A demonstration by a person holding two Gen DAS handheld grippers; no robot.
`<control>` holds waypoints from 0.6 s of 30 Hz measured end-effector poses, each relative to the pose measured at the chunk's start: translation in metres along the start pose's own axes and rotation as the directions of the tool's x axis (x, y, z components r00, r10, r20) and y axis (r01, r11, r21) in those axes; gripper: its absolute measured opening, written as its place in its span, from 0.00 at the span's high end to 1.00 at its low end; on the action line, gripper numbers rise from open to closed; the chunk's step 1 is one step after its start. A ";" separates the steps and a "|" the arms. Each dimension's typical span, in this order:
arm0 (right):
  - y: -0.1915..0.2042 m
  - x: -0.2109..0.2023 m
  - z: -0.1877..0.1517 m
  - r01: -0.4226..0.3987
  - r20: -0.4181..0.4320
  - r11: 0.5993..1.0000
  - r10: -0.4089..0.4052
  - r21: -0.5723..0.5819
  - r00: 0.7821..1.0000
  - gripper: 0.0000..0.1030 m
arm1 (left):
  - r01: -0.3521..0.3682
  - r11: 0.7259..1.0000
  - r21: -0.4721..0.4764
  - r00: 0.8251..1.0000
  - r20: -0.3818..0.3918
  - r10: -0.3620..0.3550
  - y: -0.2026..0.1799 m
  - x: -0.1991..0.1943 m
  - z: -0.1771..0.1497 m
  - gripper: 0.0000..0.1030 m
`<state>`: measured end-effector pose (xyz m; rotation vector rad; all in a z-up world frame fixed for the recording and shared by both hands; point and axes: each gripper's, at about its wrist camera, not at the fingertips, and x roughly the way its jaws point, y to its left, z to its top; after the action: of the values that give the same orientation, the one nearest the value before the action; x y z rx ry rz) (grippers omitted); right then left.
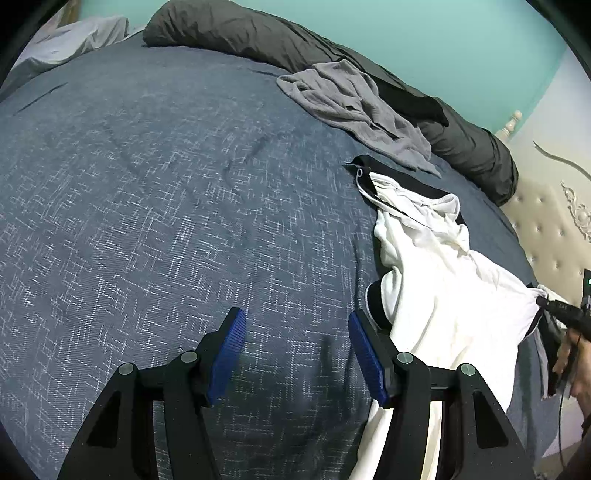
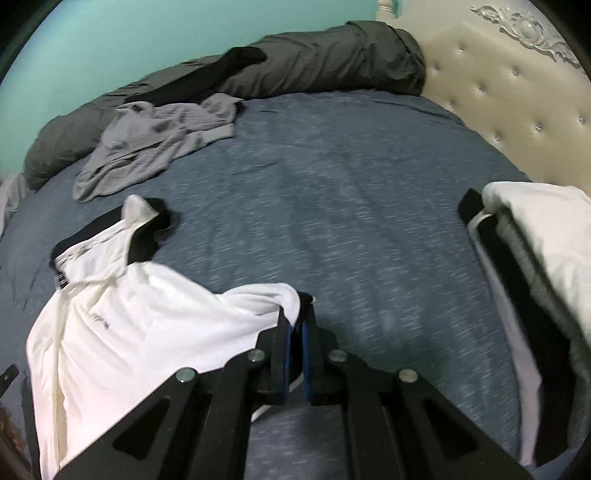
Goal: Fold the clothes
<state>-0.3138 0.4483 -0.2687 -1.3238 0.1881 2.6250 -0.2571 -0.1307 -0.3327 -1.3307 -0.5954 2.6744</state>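
Note:
A white shirt with black trim point(image 1: 443, 280) point(image 2: 140, 325) lies rumpled on the blue bedspread point(image 1: 166, 203). My right gripper point(image 2: 295, 328) point(image 1: 546, 304) is shut on a corner of this shirt and lifts that edge off the bed. In the left wrist view it shows at the far right edge, held by a hand point(image 1: 576, 365). My left gripper point(image 1: 295, 321) stands open just above the bedspread, nothing between its blue pads; its right finger is beside the shirt's near edge.
A crumpled grey garment point(image 1: 354, 107) point(image 2: 155, 140) lies farther back, next to a dark grey duvet roll point(image 1: 258, 33) point(image 2: 325, 59). Folded white, grey and black clothes point(image 2: 535, 258) sit at the right. A cream tufted headboard point(image 2: 517, 92) bounds the right side.

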 end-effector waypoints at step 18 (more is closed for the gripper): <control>-0.037 0.022 0.011 0.191 -0.058 0.970 -0.184 0.150 0.981 0.48 | -0.001 1.000 0.006 1.000 -0.007 0.001 0.000 0.004 -0.001 0.40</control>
<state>-0.3267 0.4892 -0.2803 -1.2806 0.2541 2.3751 -0.2588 -0.1290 -0.3367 -1.3393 -0.5855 2.6691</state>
